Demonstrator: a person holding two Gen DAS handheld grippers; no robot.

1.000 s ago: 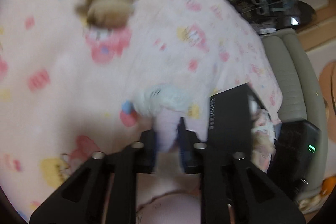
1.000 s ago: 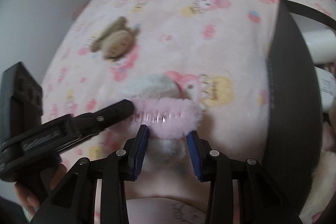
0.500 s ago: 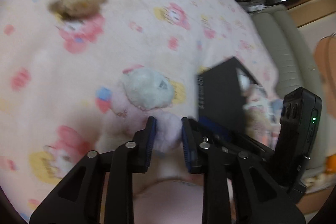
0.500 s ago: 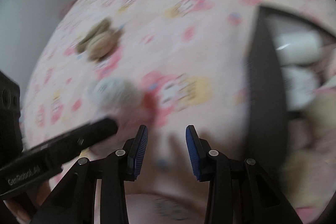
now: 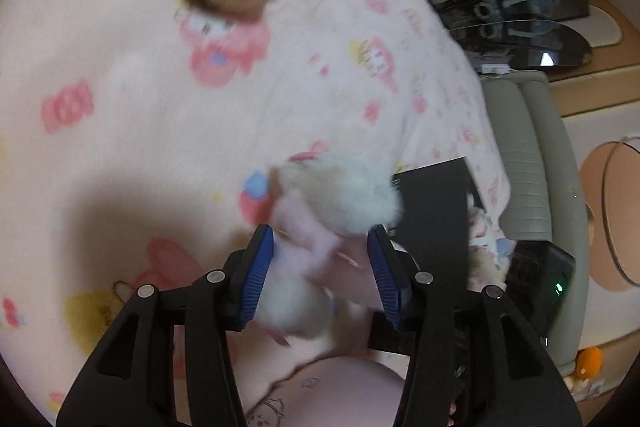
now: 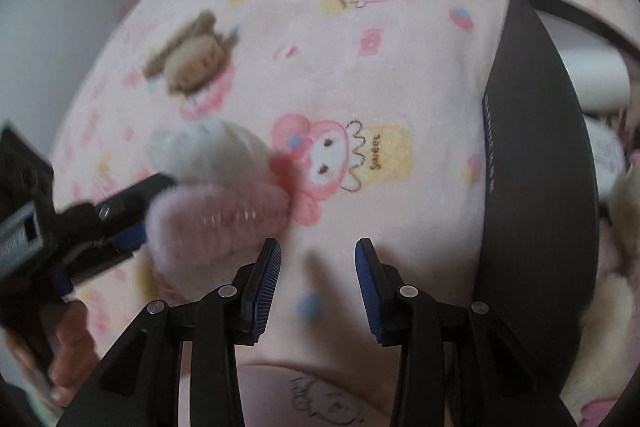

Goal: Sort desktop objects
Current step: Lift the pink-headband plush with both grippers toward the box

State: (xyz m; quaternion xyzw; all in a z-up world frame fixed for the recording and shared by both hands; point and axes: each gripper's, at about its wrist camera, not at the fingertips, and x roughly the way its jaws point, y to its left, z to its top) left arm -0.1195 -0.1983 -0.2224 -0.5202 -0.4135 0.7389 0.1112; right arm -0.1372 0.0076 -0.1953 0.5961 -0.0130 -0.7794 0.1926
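Pink cartoon-print blanket [image 6: 400, 75] w/ fluffy clips, black box [image 6: 536, 195] at its right edge.
Pink-white fluffy clip [image 5: 320, 227] sits between left gripper [image 5: 322, 273] jaws, which have just been opening; pads look clear of it. Right gripper [image 6: 316, 283] parted, empty, just beside. Brown fluffy clip [image 6: 192, 63] farther back.

Pink blanket [image 6: 400, 75], brown plush [image 6: 192, 63], black box [image 6: 536, 187]

Both wrist views look down closely, sharing the pink blanket [image 5: 120, 87].
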